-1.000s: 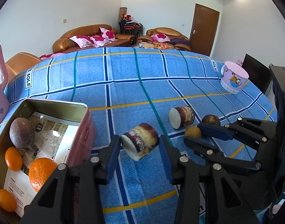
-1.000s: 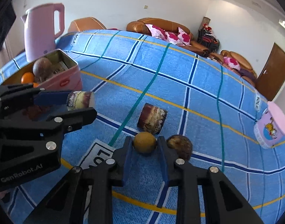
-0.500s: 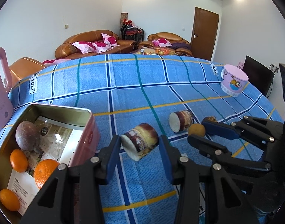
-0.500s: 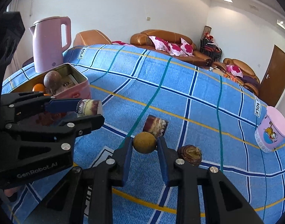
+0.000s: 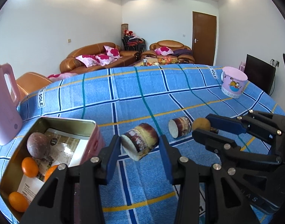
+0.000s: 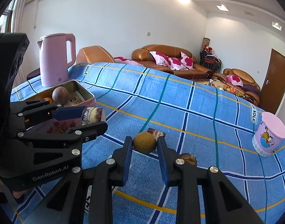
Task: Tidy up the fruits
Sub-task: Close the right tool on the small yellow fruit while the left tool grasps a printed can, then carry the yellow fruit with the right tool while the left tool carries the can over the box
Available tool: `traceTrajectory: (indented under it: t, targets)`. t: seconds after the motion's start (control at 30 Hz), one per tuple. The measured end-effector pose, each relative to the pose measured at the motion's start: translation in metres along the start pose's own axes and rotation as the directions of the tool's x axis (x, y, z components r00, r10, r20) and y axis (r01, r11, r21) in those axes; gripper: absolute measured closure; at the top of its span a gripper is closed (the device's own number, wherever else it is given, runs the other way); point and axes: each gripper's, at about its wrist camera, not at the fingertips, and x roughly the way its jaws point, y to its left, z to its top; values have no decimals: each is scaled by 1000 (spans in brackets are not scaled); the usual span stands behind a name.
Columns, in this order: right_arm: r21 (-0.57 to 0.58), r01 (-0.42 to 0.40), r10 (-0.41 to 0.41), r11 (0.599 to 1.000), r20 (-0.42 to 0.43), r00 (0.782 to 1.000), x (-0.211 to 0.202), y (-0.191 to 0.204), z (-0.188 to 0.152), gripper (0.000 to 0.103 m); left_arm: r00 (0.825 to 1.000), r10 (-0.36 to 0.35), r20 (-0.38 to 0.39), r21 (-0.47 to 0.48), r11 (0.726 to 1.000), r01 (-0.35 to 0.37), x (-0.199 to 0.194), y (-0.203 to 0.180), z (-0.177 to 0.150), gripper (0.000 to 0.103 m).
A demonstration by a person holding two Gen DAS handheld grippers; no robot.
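Observation:
My left gripper (image 5: 140, 145) is shut on a cut sugarcane piece (image 5: 139, 142) and holds it above the blue checked cloth, just right of the open tin box (image 5: 67, 120). The tin holds a brown passion fruit (image 5: 38, 145) and several small oranges (image 5: 29, 167). My right gripper (image 6: 144, 143) is shut on a small round tan fruit (image 6: 144, 142), lifted off the cloth. It also shows in the left wrist view (image 5: 201, 124). A second sugarcane piece (image 5: 179, 127) and a dark brown fruit (image 6: 187, 158) lie on the cloth.
A pink kettle (image 6: 55, 59) stands behind the tin at the table's left. A pink lidded cup (image 6: 269, 135) stands at the far right. Sofas and a door lie beyond the table edge.
Both grippers have risen with their loads. The tan fruit has come up off the cloth, away from the sugarcane piece and the dark fruit.

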Motion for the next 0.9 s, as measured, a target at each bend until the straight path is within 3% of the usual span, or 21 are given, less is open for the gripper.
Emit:
traceTrajectory:
  t: [0.9]
  targets:
    - [16, -10, 8, 1000, 136, 991, -25, -5, -4, 74, 993, 39, 114, -1, 999, -39, -20, -1, 0, 58]
